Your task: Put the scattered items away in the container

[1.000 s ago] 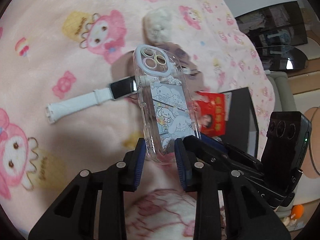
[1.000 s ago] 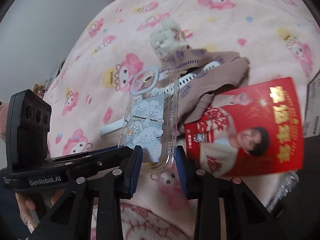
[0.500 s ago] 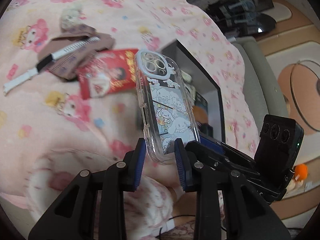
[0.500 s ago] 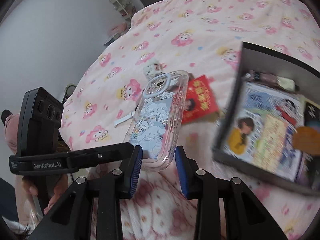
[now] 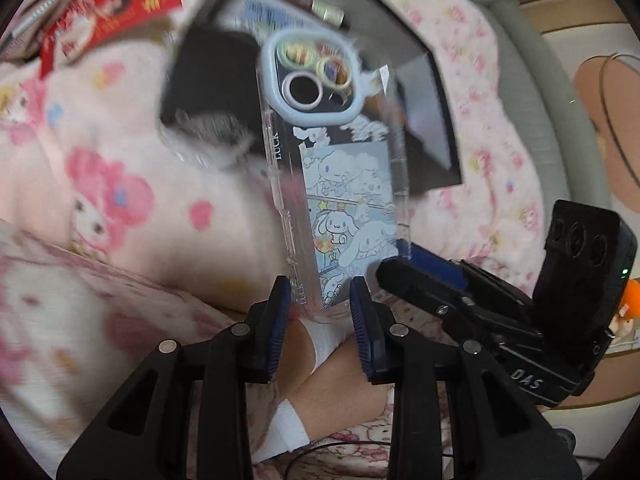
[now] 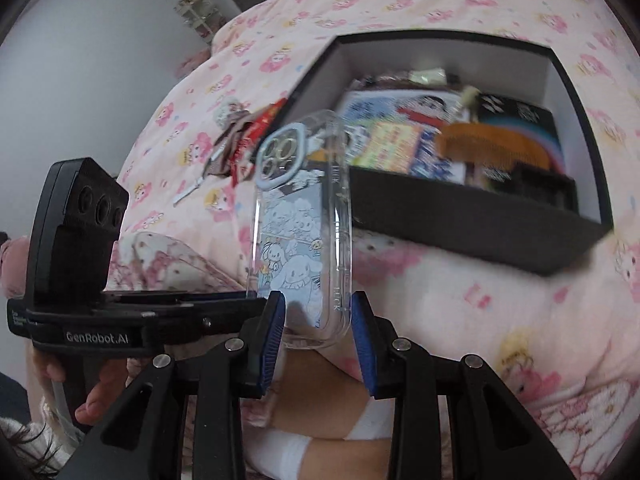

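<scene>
A clear phone case (image 5: 340,184) printed with cartoon dogs is held by both claws at its near end, upright, camera cut-out at the far end. In the left wrist view the left claw (image 5: 320,312) pinches the case's bottom edge between its blue pads; the right claw (image 5: 404,258) comes in from the right and grips the same end. In the right wrist view the right claw (image 6: 318,326) pinches the case (image 6: 300,232) from below, and the left claw (image 6: 244,300) reaches in from the left to the case's near left edge. The case is carried in the air, above the pink cartoon-print bedspread (image 6: 460,292), in front of the near-left corner of the black box (image 6: 472,220); it is not yet inside. The box already holds several things: printed booklets or cards, an orange comb (image 6: 492,148) and a dark packet; further contents are blurred. Still left on the bed, to the far left of the box: a red envelope (image 5: 112,8), a brownish patterned cloth item (image 6: 230,140), a white-strapped band (image 6: 192,188) and a small fluffy object (image 6: 229,109). Judged state: task partly done; current item in transit, lowering and release into the box outstanding, at least four items remaining.
</scene>
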